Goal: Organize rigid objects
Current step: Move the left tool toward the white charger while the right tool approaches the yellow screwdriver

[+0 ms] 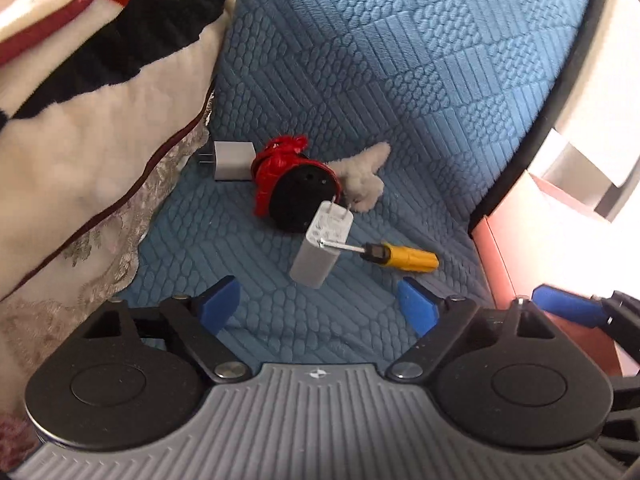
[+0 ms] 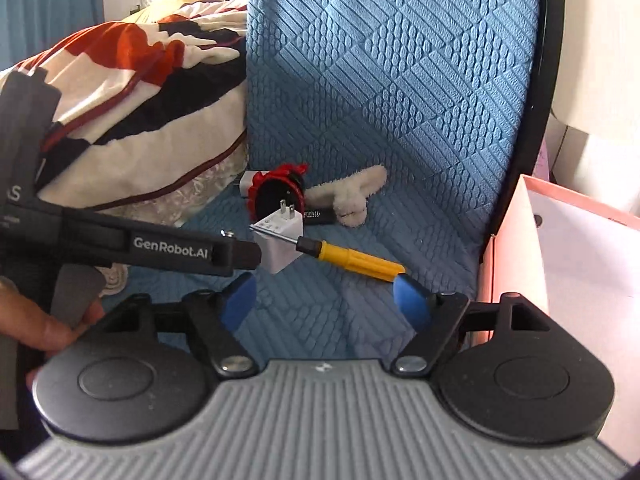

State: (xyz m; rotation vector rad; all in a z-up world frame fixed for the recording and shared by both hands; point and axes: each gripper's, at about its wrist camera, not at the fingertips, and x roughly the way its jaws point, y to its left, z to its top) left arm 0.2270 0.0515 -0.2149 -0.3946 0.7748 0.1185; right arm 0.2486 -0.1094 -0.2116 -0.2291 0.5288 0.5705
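A white charger (image 1: 322, 246) with two metal prongs lay tilted on the blue quilted sofa seat (image 1: 400, 80), against a black round thing wrapped in red (image 1: 294, 188), the steel tip of a yellow-handled screwdriver (image 1: 400, 257) touching it. The left gripper (image 1: 318, 306) and right gripper (image 2: 334, 304) both hovered with fingers wide and nothing between them. Only the right wrist view showed a pink box (image 2: 560, 248) and a hand (image 2: 52, 324); the left wrist view showed a second charger (image 1: 234, 161) clearly.
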